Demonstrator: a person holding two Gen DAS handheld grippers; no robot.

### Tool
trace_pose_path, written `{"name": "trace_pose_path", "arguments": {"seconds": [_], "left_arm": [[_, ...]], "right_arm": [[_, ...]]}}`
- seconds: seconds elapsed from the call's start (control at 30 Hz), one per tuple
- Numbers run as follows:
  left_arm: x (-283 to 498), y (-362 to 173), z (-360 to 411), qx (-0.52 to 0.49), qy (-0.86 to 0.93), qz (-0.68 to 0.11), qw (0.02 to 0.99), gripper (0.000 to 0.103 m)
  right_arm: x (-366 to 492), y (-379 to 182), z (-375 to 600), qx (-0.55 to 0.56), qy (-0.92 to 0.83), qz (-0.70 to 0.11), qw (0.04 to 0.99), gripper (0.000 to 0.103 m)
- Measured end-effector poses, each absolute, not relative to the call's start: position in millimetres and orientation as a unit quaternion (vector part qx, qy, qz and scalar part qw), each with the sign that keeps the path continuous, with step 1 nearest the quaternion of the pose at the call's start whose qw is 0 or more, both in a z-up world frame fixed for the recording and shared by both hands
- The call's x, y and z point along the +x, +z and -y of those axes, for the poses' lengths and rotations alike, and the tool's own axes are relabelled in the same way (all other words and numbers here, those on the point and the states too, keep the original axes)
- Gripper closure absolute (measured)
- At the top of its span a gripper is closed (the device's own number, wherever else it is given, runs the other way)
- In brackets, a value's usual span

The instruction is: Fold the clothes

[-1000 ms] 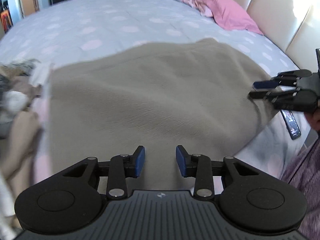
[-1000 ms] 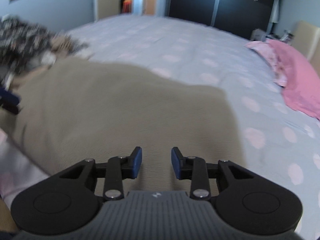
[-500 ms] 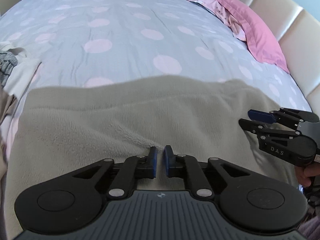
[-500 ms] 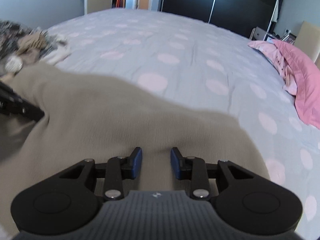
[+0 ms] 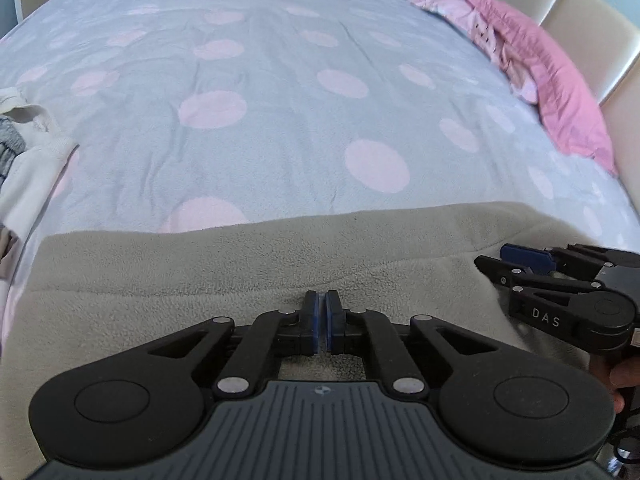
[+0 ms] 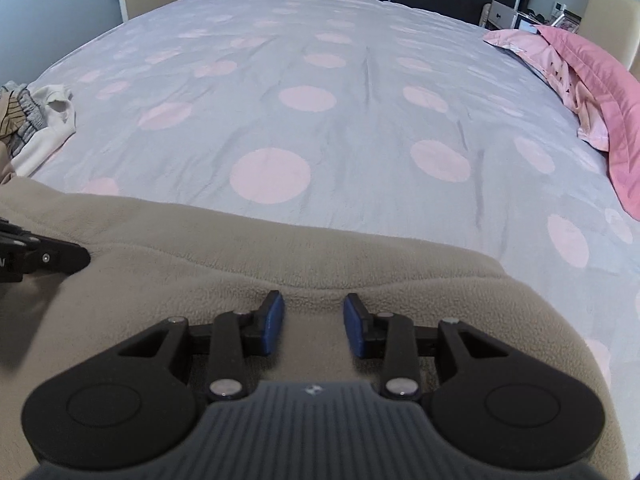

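Pinching a ridge of the fuzzy beige fleece garment [image 5: 240, 264], the left gripper [image 5: 321, 326] has its blue pads nearly together on the nap. The right gripper [image 6: 313, 320] hovers above the same fleece, jaws spread, gripping nothing. The fleece lies doubled along the near edge of the grey, pink-dotted bedspread [image 6: 320, 100].

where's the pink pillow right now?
The pink pillow lies at the right edge of the bed in both wrist views, against the cream headboard, far beyond the beige fleece on the spotted duvet.
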State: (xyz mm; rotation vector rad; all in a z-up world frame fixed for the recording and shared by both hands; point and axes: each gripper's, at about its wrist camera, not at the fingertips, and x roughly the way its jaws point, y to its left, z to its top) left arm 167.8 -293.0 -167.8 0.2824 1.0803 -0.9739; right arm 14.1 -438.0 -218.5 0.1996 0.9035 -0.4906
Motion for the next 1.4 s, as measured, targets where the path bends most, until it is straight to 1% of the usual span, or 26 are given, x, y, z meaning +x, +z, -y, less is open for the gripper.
{"name": "trace_pose_path", "arguments": {"seconds": [0.03, 0.1, 0.13, 0.17, 0.23, 0.3, 0.37, 0.43, 0.53, 0.63, 0.7, 0.73, 0.8, 0.9, 1.03, 1.17, 1.27, 1.4], "left_arm": [[167, -163, 286, 0.122, -0.448, -0.491, 0.737, 0.098], [168, -151, 267, 0.116, -0.456, -0.486, 0.737, 0.088], [168, -144, 256, 0.114, -0.458, -0.483, 0.737, 0.076], [169, -137, 244, 0.116, -0.455, -0.478, 0.742, 0.059], [173, -126, 220, 0.127, -0.441, -0.467, 0.756, 0.037], [178, -116, 197, 0.137, -0.426, -0.458, 0.768, 0.037], [185, -114, 174, 0.132, -0.415, -0.471, 0.767, 0.037], [193, -117, 153, 0.120, -0.406, -0.489, 0.763, 0.037], [202, -128, 129, 0.096, -0.393, -0.515, 0.756, 0.037], [215, -154, 115, 0.047, -0.388, -0.566, 0.726, 0.037], [222, -174, 111, 0.017, -0.388, -0.595, 0.703, 0.037], [224, -183, 110, 0.004, -0.387, -0.601, 0.699, 0.037], [227, -197, 111, -0.014, -0.386, -0.609, 0.693, 0.032], [235, -213, 115, -0.043, -0.386, -0.630, 0.672, 0.031], [243, -228, 123, -0.053, -0.389, -0.647, 0.653, 0.030], [248, -240, 127, -0.055, -0.395, -0.658, 0.639, 0.029], [251, -244, 128, -0.060, -0.399, -0.663, 0.631, 0.029], [251, -248, 129, -0.066, -0.401, -0.662, 0.629, 0.030]], "right_arm": [[9, -213, 438, 0.097, -0.233, -0.426, 0.869, 0.065], [-3, -201, 437, 0.101, -0.232, -0.414, 0.874, 0.058], [-13, -194, 438, 0.101, -0.234, -0.408, 0.877, 0.045], [-23, -187, 438, 0.102, -0.236, -0.401, 0.879, 0.042], [-46, -175, 444, 0.111, -0.238, -0.396, 0.880, 0.041], [-70, -164, 451, 0.123, -0.240, -0.394, 0.879, 0.037], [-94, -157, 460, 0.139, -0.242, -0.397, 0.874, 0.034], [-119, -152, 470, 0.157, -0.246, -0.401, 0.868, 0.033], [-149, -156, 487, 0.203, -0.257, -0.410, 0.851, 0.033], [-172, -165, 503, 0.269, -0.253, -0.418, 0.830, 0.031], [-178, -177, 507, 0.296, -0.244, -0.425, 0.820, 0.030], [-181, -183, 509, 0.310, -0.240, -0.428, 0.814, 0.030], [-187, -196, 513, 0.336, -0.231, -0.434, 0.803, 0.029], [-194, -212, 518, 0.373, -0.222, -0.436, 0.789, 0.029], [-194, -228, 526, 0.404, -0.210, -0.437, 0.776, 0.025], [-189, -242, 533, 0.423, -0.198, -0.438, 0.768, 0.024], [-185, -250, 539, 0.437, -0.186, -0.436, 0.764, 0.021], [-178, -258, 545, 0.451, -0.169, -0.429, 0.765, 0.020]]}}
